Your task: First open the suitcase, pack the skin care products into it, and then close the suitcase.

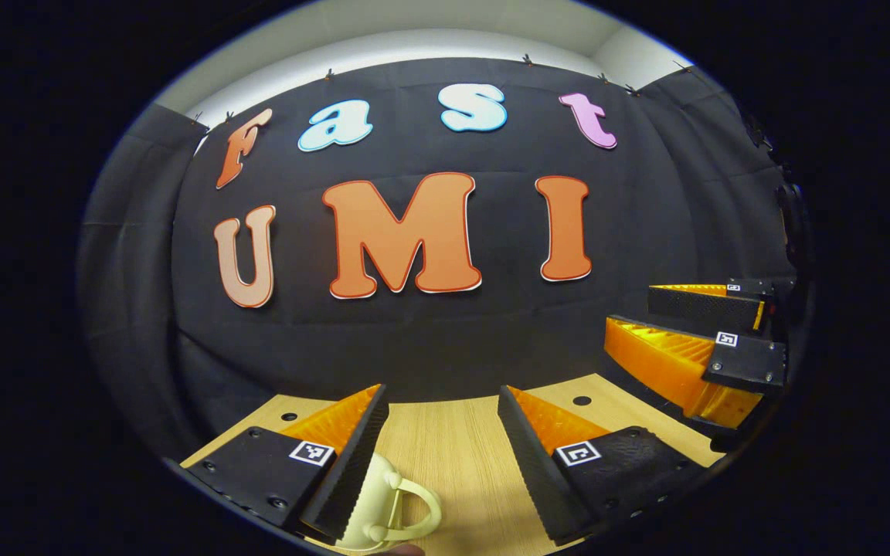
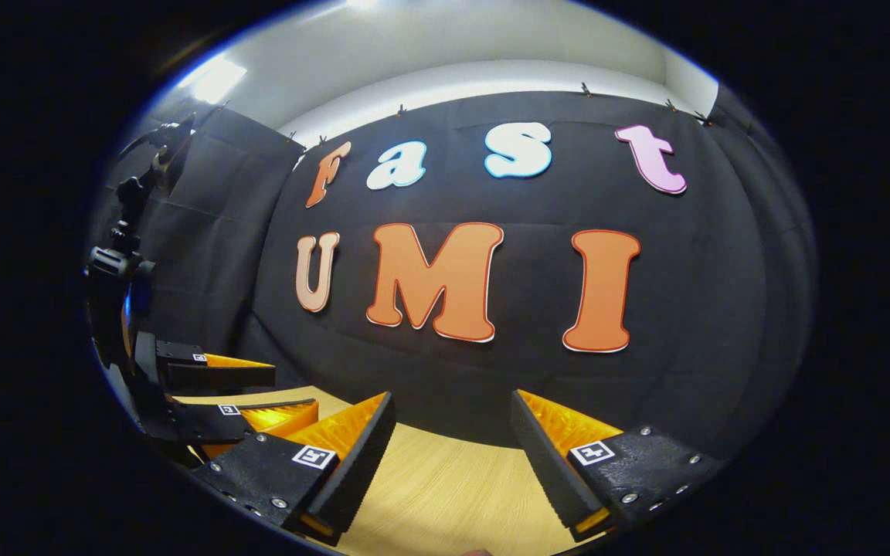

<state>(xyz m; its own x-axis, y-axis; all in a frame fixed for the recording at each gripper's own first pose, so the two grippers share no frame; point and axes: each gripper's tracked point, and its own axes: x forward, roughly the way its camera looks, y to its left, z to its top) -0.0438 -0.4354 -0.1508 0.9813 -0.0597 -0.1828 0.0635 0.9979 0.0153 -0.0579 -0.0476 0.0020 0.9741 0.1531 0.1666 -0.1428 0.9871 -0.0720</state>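
In the left gripper view my left gripper (image 1: pixel 439 391) stands open low over the wooden table (image 1: pixel 460 448). A pale cream object with a loop handle (image 1: pixel 395 506) lies at the bottom edge, just inside the left finger; it is cut off, so I cannot tell whether it is the suitcase. My right gripper (image 1: pixel 630 310) hangs at the right of that view, its fingers apart. In the right gripper view my right gripper (image 2: pixel 451 395) is open above bare table (image 2: pixel 445 486), with nothing between the fingers. The left gripper (image 2: pixel 294 390) is at the left, also open.
The black cloth wall rises right behind the table's far edge (image 1: pixel 445 401). Small round holes (image 1: pixel 582 401) mark the tabletop near that edge. A dark stand with clamps (image 2: pixel 124 255) rises at the far left of the right gripper view.
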